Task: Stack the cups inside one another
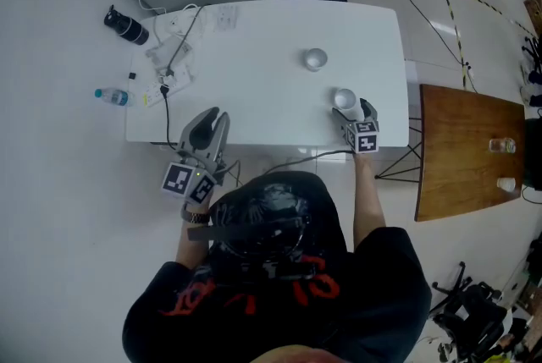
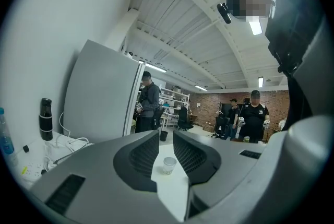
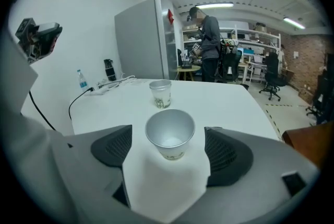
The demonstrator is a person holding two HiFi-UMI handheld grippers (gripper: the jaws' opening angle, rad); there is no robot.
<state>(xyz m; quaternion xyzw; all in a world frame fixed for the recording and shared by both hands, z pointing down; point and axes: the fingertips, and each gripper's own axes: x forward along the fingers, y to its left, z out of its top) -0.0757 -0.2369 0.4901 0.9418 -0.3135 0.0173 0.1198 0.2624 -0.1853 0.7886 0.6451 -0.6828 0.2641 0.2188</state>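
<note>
Head view, going left to right: a clear plastic water bottle with a blue cap (image 1: 112, 96) stands at the left end of the white table (image 1: 254, 40). A black cylindrical flask (image 1: 127, 26) sits at the far left corner, and a white power strip with a tangle of cables (image 1: 169, 72) lies just beside those two.

Next come the left tongs (image 1: 212, 118), held over the near edge of the table and pointing across it. The left gripper view shows their jaws narrow, with just a thin slit between them and nothing in it. Through that slit one small cup shows on the table well beyond the tips, though it's hard to say which of the two it is. A tall grey partition panel (image 2: 99, 97) stands behind the table in that view, with a few people further back in the room.

Moving right, there's the far white paper cup with green print (image 1: 315, 58), upright and alone in the middle of the table, well apart from everything else. The near white paper cup (image 1: 345, 99) is also upright, close to the table's near right edge. The right tongs (image 1: 352, 109) are angled down around it. In the right gripper view the jaws stand wide with this cup between them, with table showing on both sides of it, so they aren't pressing on it. The two cups are separate, not nested.

Off to the right is a brown wooden side table (image 1: 461, 175) with a couple of small containers on it.
</note>
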